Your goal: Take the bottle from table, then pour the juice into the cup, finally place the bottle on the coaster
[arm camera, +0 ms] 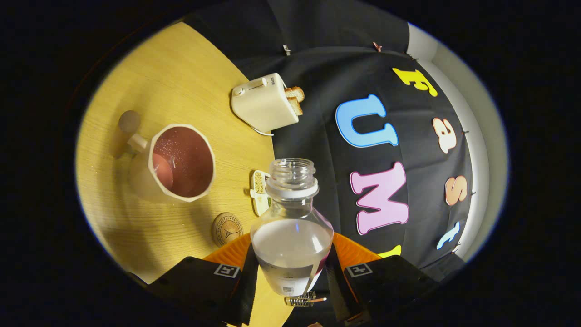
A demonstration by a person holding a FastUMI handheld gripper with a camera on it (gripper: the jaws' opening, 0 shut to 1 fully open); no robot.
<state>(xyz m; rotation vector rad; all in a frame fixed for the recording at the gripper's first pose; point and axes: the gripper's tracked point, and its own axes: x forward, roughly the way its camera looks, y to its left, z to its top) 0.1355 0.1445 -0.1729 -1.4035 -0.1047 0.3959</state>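
Observation:
My gripper point(290, 272) is shut on a clear bottle point(291, 227) with no cap, both fingers pressing its sides. The bottle holds pale liquid low in its body and is lifted off the wooden table point(181, 77), with the whole view rolled sideways. Beyond the fingers, off to the bottle's left, stands a cream faceted cup point(179, 161) with a handle and a reddish inside. A round cork coaster point(227, 229) lies on the table between the cup and my fingers, close to the bottle's shoulder.
A cream toaster point(265, 102) with bread slices in its slots stands farther along the table by the wall cloth. A small divided dish point(259, 190) of food sits just behind the bottle's neck.

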